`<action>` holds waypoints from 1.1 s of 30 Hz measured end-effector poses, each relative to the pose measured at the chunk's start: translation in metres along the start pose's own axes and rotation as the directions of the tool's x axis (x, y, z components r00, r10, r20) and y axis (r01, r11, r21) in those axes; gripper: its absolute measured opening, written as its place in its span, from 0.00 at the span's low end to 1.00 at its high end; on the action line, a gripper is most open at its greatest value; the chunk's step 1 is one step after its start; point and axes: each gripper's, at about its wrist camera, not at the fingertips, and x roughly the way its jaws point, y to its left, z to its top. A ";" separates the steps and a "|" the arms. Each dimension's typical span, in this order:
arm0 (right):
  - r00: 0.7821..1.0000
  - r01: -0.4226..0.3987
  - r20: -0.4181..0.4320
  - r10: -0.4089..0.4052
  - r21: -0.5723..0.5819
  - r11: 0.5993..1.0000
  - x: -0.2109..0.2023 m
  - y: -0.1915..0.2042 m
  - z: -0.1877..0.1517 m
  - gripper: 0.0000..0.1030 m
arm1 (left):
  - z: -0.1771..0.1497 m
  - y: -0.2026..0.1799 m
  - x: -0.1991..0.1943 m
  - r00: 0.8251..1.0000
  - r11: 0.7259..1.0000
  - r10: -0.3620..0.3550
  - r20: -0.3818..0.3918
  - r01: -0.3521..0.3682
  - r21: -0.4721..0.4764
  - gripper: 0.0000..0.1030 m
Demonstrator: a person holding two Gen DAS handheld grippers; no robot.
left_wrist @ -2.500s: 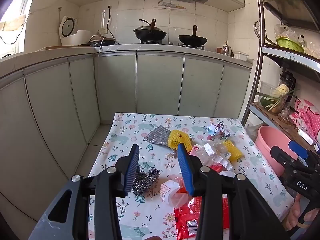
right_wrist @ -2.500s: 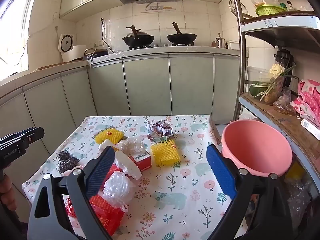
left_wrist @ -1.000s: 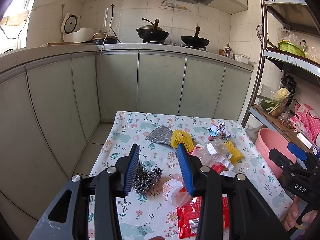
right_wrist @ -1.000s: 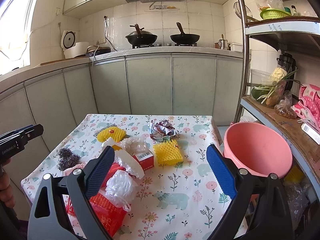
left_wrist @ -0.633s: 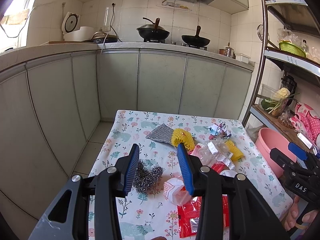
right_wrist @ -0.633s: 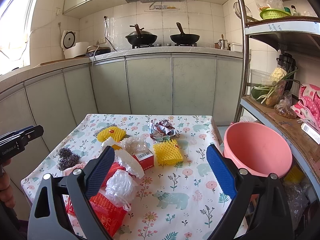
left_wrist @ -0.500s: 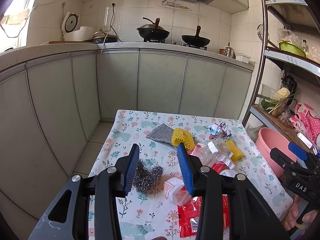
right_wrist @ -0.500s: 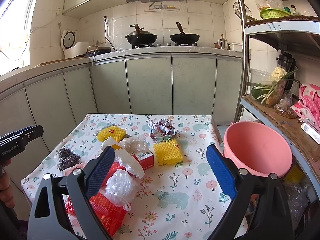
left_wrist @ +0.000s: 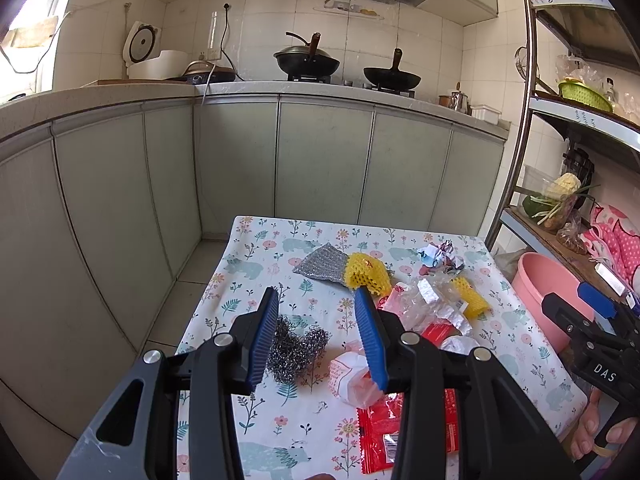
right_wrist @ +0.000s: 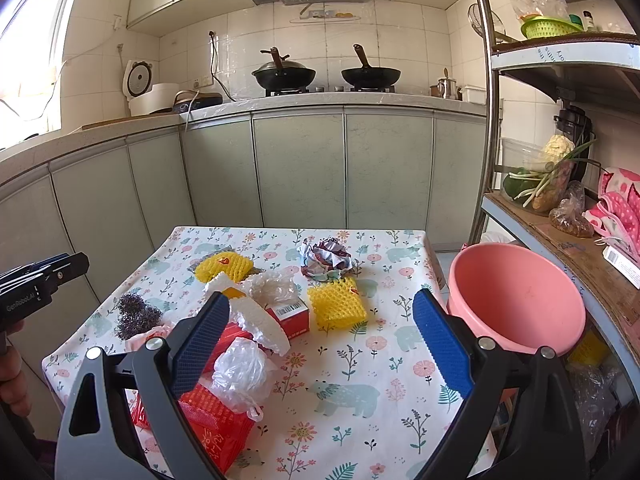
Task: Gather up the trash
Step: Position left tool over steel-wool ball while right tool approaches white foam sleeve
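Trash lies scattered on a floral-cloth table [left_wrist: 256,288] [right_wrist: 384,364]: a steel-wool ball [left_wrist: 294,348] [right_wrist: 136,316], a silver mesh pad [left_wrist: 318,266], two yellow foam nets [left_wrist: 366,274] [right_wrist: 338,306], crumpled foil paper [right_wrist: 326,258], a red box [right_wrist: 290,316], clear plastic bags [right_wrist: 240,376] and red wrappers [left_wrist: 382,436]. My left gripper [left_wrist: 316,320] hovers open above the steel wool, nothing between its fingers. My right gripper [right_wrist: 320,328] stands wide open over the near part of the table, empty. A pink basin [right_wrist: 516,296] [left_wrist: 548,280] sits just off the table's right edge.
Green-grey kitchen cabinets wrap the back and left, with two woks [right_wrist: 284,74] on the stove. A metal shelf rack [right_wrist: 492,120] with vegetables stands on the right behind the basin. A hand [left_wrist: 600,436] holds the right gripper's handle at the lower right.
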 end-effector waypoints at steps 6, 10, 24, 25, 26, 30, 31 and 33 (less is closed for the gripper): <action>1.000 -0.003 -0.004 0.003 0.000 1.000 0.001 0.001 -0.001 0.91 | -0.002 0.003 0.003 1.000 1.000 -0.008 -0.013 0.008 -0.005 0.38; 1.000 -0.005 -0.010 0.005 -0.006 1.000 0.004 0.001 -0.001 0.91 | -0.002 0.007 0.006 1.000 1.000 -0.014 -0.022 0.014 -0.005 0.38; 0.998 -0.037 -0.047 0.036 -0.012 0.999 0.019 -0.004 -0.007 0.91 | -0.013 0.043 0.027 0.989 0.996 -0.059 -0.138 0.050 -0.071 0.45; 0.998 -0.038 -0.050 0.037 -0.014 0.999 0.020 -0.005 -0.007 0.91 | -0.014 0.043 0.029 0.987 0.997 -0.058 -0.148 0.049 -0.064 0.45; 0.998 -0.040 -0.054 0.039 -0.014 0.999 0.021 -0.005 -0.008 0.91 | -0.016 0.043 0.032 0.985 0.997 -0.059 -0.160 0.050 -0.056 0.45; 0.996 -0.056 -0.077 0.054 -0.014 0.998 0.028 -0.006 -0.013 0.91 | -0.023 0.037 0.044 0.976 0.998 -0.066 -0.208 0.062 -0.028 0.45; 0.995 -0.060 -0.083 0.059 -0.014 0.998 0.029 -0.006 -0.014 0.91 | -0.024 0.035 0.047 0.974 0.998 -0.065 -0.219 0.061 -0.023 0.45; 0.993 -0.071 -0.096 0.069 -0.014 0.997 0.033 -0.006 -0.015 0.91 | -0.026 0.033 0.055 0.969 0.998 -0.060 -0.239 0.058 -0.019 0.45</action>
